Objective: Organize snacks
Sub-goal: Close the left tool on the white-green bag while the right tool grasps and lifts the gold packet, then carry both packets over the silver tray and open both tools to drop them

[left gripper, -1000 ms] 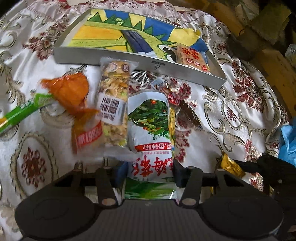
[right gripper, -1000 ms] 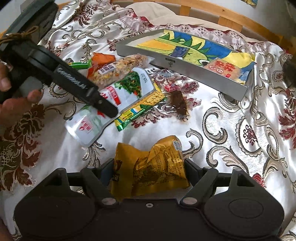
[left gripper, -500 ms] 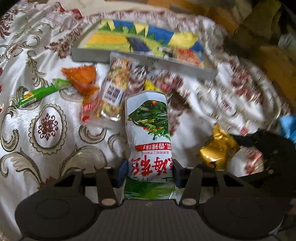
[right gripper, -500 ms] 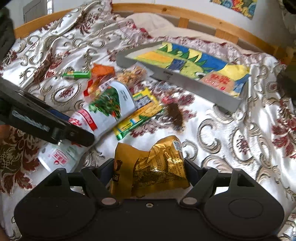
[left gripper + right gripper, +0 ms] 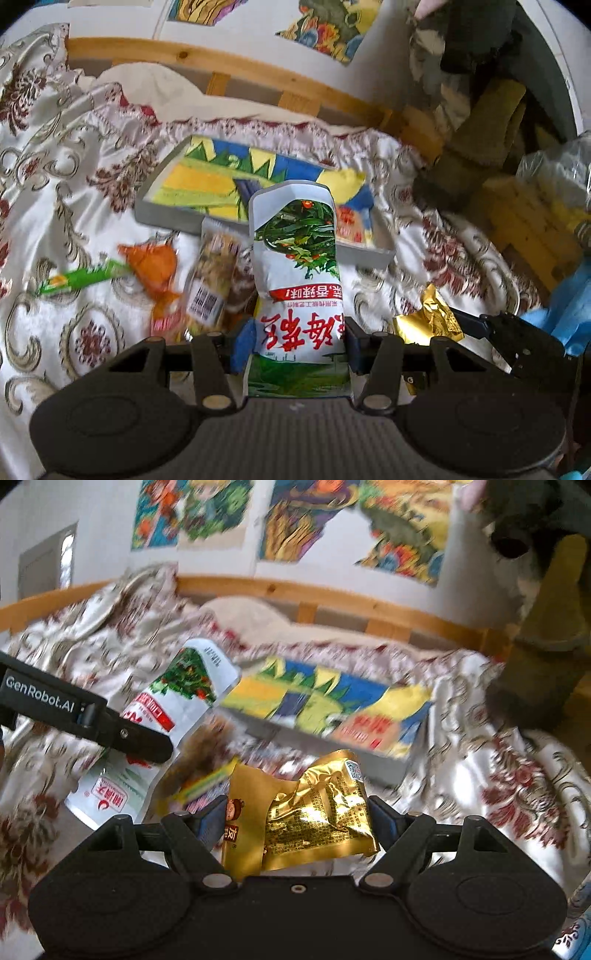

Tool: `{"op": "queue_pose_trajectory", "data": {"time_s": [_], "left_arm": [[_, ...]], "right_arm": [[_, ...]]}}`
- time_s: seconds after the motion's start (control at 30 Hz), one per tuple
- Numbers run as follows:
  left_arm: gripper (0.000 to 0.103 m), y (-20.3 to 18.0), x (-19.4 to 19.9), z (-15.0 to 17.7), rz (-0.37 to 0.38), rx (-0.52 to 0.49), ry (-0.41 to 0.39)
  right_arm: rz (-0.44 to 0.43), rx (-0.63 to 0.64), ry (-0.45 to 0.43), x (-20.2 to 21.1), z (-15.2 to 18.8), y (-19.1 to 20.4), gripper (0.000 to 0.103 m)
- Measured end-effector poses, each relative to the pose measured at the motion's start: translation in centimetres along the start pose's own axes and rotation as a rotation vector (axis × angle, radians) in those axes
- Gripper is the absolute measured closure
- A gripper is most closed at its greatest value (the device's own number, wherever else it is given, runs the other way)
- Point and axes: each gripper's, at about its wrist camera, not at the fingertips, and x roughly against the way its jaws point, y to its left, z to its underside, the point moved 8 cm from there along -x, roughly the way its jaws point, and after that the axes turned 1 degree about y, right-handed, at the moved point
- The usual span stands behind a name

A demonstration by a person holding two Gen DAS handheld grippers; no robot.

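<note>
Patterned bedspread (image 5: 92, 177) under two gripped snack packets (image 5: 299, 295)

Loose snacks (image 5: 207, 291) lie on the bedspread (image 5: 92, 155) before the tray (image 5: 162, 218).

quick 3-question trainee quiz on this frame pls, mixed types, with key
1. True or false: the left gripper is shut on the white seaweed pouch.
2. What does the right gripper hold? A) green stick pack B) gold foil packet C) orange wrapper
3. Fill in: a red and white snack pack lies inside the grey ____ with the colourful picture.

Key:
1. True; its pads press on both sides of the pouch.
2. B, the gold foil packet.
3. tray
</note>
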Motion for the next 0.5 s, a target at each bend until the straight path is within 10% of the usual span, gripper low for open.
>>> {"op": "queue_pose_trajectory", "data": {"time_s": [0.5], "left_arm": [[0.048, 1.8, -4.8, -7.8, -0.012, 0.095, -0.117]], "right_arm": [[0.101, -0.144, -0.103, -4.4, -2.8, -5.4, 0.023]]}}
